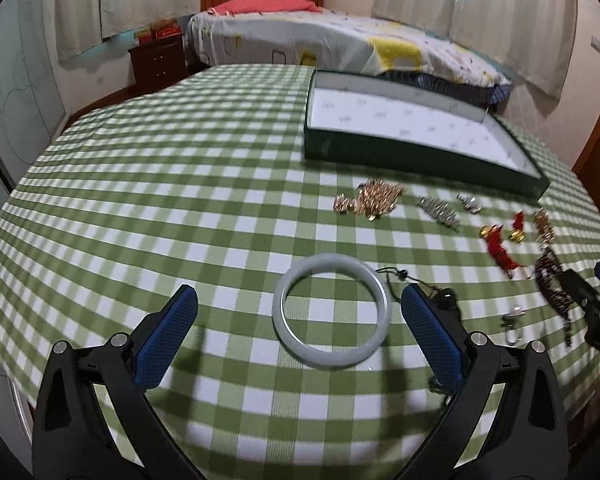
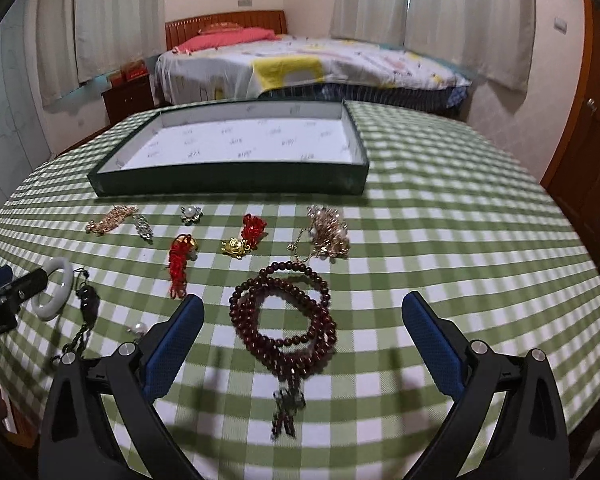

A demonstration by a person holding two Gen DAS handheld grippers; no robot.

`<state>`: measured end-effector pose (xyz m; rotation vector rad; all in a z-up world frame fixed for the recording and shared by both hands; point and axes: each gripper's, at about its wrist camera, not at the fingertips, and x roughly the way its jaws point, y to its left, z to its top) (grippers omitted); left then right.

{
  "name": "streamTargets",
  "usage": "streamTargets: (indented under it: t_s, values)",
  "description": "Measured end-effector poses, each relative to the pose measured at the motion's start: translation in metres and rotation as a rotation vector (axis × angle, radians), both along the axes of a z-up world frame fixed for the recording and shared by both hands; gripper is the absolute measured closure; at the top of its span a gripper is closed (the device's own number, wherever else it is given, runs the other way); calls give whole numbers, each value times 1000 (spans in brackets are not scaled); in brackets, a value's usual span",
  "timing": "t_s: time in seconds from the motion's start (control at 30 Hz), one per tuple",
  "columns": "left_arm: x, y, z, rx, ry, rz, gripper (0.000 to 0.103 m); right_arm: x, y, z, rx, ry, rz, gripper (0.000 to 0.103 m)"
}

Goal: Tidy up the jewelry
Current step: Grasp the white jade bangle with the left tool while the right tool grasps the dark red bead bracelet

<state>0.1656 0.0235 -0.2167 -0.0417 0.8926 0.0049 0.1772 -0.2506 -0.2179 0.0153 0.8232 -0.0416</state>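
On counter (image 1: 140, 184): left tool (image 1: 299, 312) wide apart, white ring (image 1: 331, 311) between fingers, not gripped. Right tool (image 2: 302, 316) wide apart, beads (image 2: 284, 320) between. Box (image 2: 228, 178) at 12 o'clock.

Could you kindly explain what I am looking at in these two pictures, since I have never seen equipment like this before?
There is no robot here: a person holds a two-fingered claw in each hand, and each claw carries a wide-angle camera looking forward along its blue fingers. One picture comes from the left claw, the other from the right claw. Both are open and hold nothing. On the green checked tablecloth lies jewelry to be sorted. The left claw faces a pale bangle; the right claw faces a dark red bead strand. Farther off lie red tassel charms, gold chains and a pearl brooch. Behind them sits an empty green tray. A bed stands beyond.
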Motion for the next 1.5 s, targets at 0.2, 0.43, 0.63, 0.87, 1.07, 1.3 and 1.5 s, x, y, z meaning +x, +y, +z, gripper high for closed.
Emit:
streamTargets:
  t_s: [0.2, 0.43, 0.63, 0.87, 1.07, 1.3, 1.5]
  values:
    - [7, -1, -15, -8, 32, -9, 4, 17, 0, -20, 13, 73, 21, 8]
    - [14, 0, -17, -39, 59, -16, 4, 12, 1, -19, 26, 75, 37, 39]
    - [12, -10, -19, 21, 71, -46, 4, 10, 4, -17, 28, 62, 56, 56]
    - [17, -9, -19, 31, 78, -39, 4, 6, -2, -16, 37, 49, 51, 66]
    - [13, -9, -21, 34, 49, -26, 4, 3, -4, -16, 38, 31, 54, 73]
    - [4, -13, -18, 34, 12, -52, 22, -2, -2, -18, 36, 12, 58, 79]
    - [-2, -16, -16, 33, -14, -81, 34, -4, -1, -19, 37, -4, 67, 85]
